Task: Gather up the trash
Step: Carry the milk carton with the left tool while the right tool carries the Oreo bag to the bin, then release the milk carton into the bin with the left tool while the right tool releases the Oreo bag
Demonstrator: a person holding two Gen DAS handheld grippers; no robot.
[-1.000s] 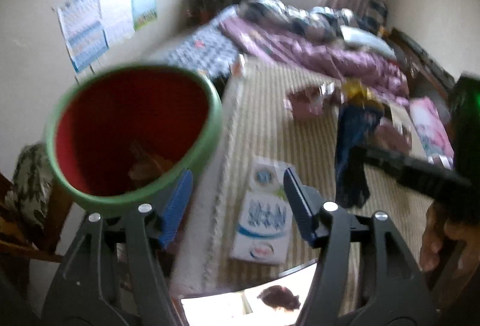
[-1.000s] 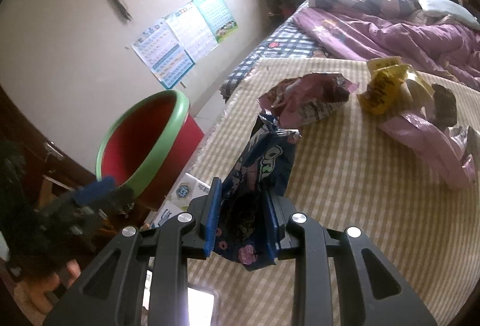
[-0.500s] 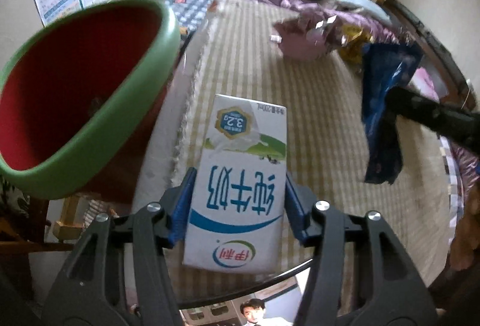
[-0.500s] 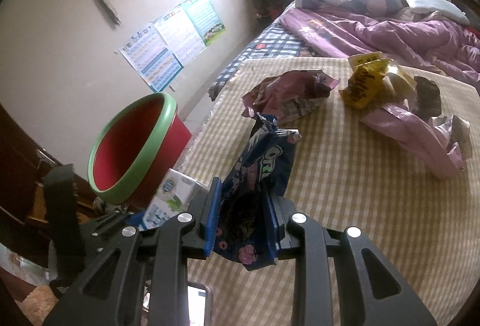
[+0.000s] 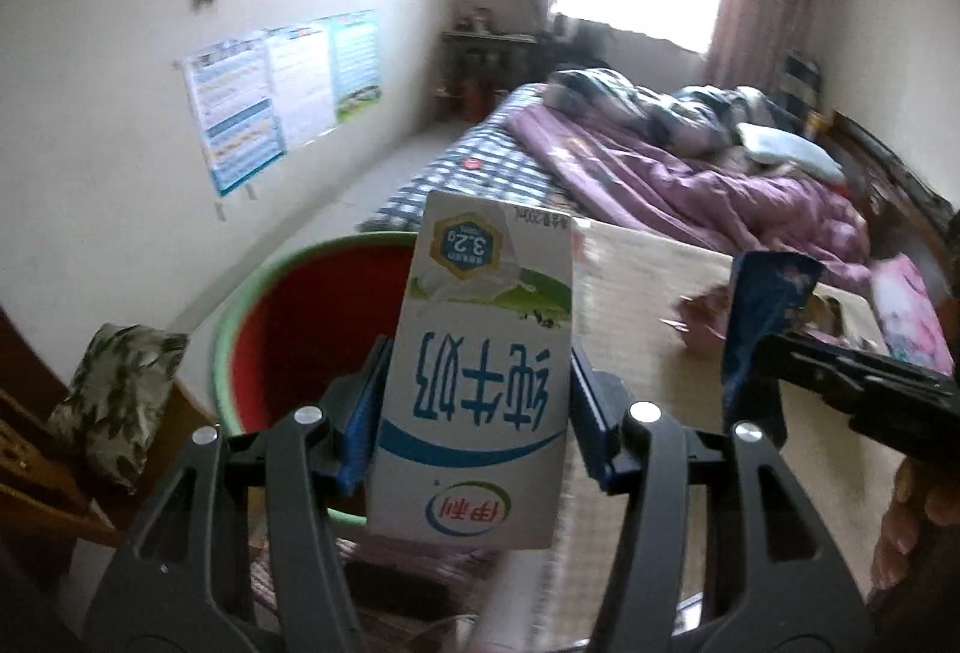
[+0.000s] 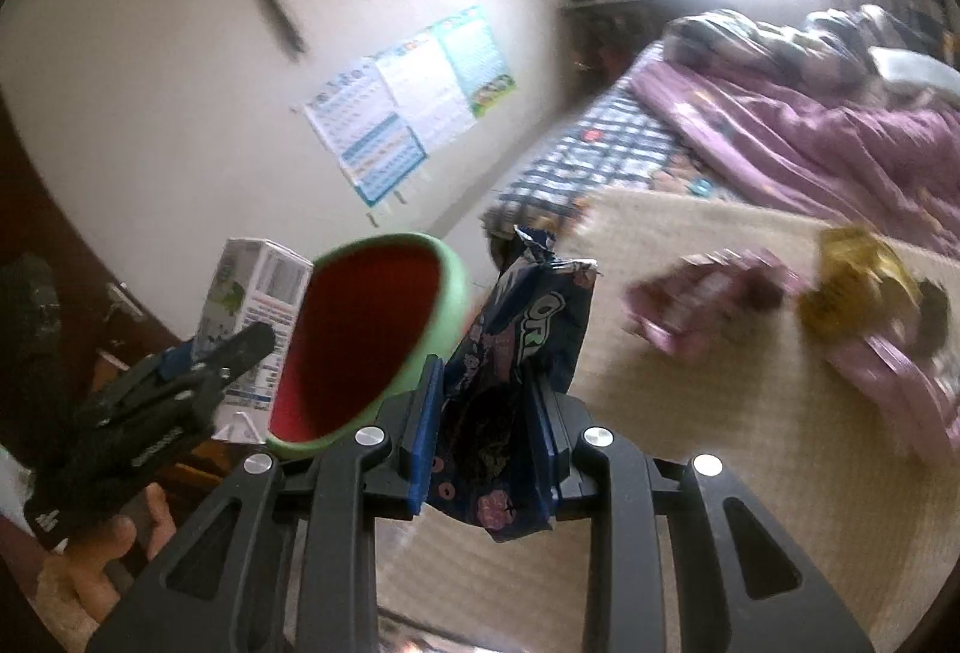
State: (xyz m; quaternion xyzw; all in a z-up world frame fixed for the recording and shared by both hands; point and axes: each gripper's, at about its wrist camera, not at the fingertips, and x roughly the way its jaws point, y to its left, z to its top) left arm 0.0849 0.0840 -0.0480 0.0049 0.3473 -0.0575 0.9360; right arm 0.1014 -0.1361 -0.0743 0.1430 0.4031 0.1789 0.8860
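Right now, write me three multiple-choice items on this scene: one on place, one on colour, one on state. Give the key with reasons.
1. Where is the milk carton?
A. lying on the mat
B. clamped in the left gripper
C. inside the bin

2. What colour is the inside of the bin?
A. red
B. blue
C. white

3. What is the state of the right gripper?
A. open and holding nothing
B. shut on the blue snack bag
C. shut on a yellow wrapper

Key:
B, its blue pads press both sides of the carton, held up off the mat.
A, red interior under a green rim.
B, the bag is pinched between its pads; the yellow wrapper lies on the mat.
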